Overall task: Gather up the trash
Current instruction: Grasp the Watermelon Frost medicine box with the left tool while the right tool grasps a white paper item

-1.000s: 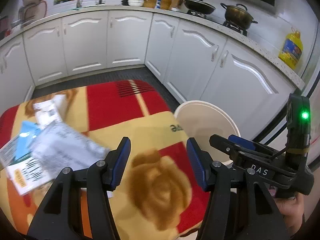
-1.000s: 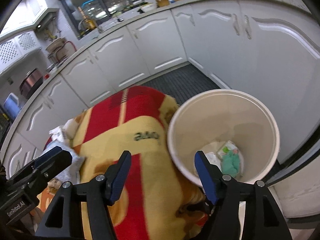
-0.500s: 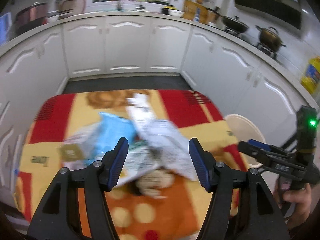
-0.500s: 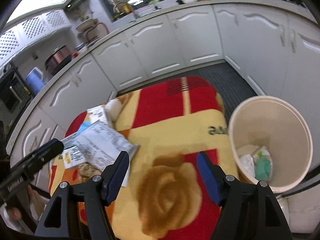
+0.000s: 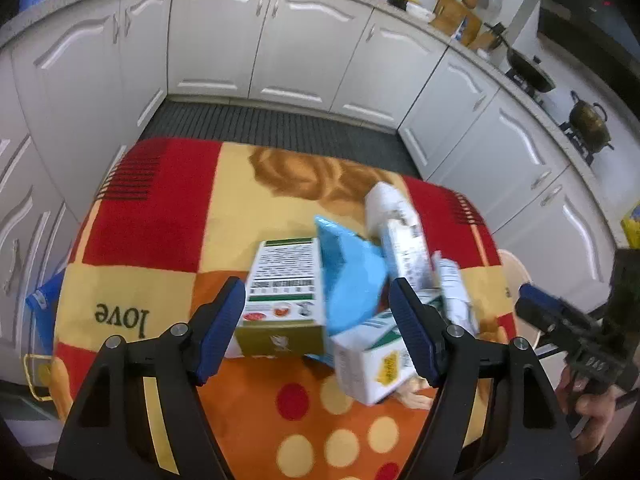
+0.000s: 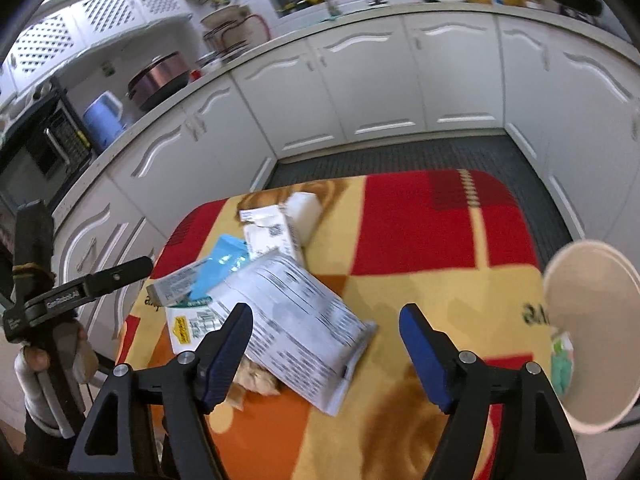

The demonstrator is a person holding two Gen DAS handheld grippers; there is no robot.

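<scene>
Cream bin (image 6: 592, 312) beside table, green wad (image 6: 562, 364) and paper inside

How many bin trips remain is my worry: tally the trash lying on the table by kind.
Cardboard boxes: 2
Printed white packets: 2
Blue bag: 1
Plain white block: 1
Total: 6

2 wrist fisheyes, angled down over table (image 5: 168, 208)

Left looks from near edge, close above trash pile (image 5: 352, 280); right looks from bin (image 6: 592, 320) side. Shared: pile, cabinets (image 6: 400, 80).
</scene>
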